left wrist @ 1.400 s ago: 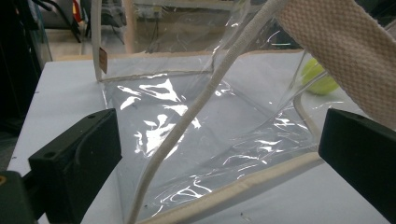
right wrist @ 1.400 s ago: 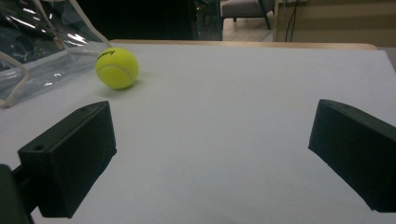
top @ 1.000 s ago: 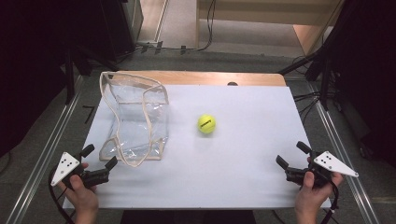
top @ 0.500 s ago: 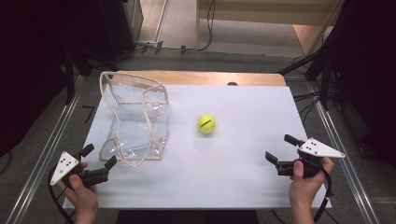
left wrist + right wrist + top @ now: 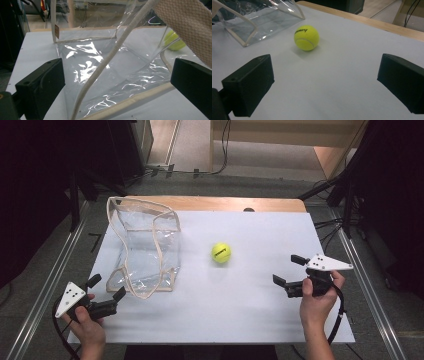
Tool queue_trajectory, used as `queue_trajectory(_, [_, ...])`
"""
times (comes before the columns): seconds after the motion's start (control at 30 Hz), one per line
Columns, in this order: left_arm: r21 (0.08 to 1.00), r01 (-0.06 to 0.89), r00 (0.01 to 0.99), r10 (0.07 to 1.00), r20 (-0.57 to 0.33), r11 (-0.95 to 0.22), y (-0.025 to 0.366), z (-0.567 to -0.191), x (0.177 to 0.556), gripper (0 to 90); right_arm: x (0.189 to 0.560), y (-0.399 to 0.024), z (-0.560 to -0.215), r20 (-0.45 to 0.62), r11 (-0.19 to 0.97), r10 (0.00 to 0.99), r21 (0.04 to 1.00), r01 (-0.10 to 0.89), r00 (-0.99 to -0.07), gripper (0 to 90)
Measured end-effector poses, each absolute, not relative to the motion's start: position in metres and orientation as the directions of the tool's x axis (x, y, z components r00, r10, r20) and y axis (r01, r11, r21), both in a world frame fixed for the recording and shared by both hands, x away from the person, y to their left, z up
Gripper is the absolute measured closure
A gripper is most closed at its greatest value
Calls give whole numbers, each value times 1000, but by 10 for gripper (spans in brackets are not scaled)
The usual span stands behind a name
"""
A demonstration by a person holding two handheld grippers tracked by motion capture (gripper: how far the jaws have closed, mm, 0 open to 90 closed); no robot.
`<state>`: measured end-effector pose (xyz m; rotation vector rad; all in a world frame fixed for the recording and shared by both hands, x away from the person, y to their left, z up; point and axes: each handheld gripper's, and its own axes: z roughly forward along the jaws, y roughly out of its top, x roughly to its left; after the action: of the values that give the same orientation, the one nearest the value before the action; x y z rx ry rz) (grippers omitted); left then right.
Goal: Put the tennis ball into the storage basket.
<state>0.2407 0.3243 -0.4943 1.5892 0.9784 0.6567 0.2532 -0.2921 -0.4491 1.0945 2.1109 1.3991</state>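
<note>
On the white table (image 5: 240,320), a yellow tennis ball (image 5: 221,253) sits near the middle, well apart from both grippers, with a clear plastic bag (image 5: 145,250) trimmed in beige webbing standing open to its left. The right gripper (image 5: 290,272), jaws spread wide and holding nothing, points toward the ball from the right near side. The left gripper (image 5: 107,290), equally open and empty, waits just beside the bag's near edge. The ball looks light, felted and springy, likely to roll if nudged; a grip squarely across its widest part seems safest. The bag appears thin and floppy, best pinched at its stiffer rim (image 5: 105,62).
</note>
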Motion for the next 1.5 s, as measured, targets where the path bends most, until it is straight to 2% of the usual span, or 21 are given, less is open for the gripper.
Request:
queue_trajectory(0.6, [967, 247, 506, 859, -80, -55, 325, -494, 241, 0, 301, -256, -425, 61, 325, 710, 856, 403, -702, 0])
queue_trajectory(1.1, [967, 248, 506, 859, -82, -54, 325, -494, 241, 0, 335, -225, -424, 118, 356, 653, 824, 441, -748, 0])
queue_trajectory(1.17, [967, 248, 507, 858, -83, -53, 325, -494, 241, 0, 341, -221, -423, 119, 366, 643, 820, 440, -757, 68])
queue_trajectory(1.5, [967, 249, 505, 859, -89, -47, 326, -494, 241, 0, 357, -203, -422, 135, 403, 616, 792, 458, -776, 68])
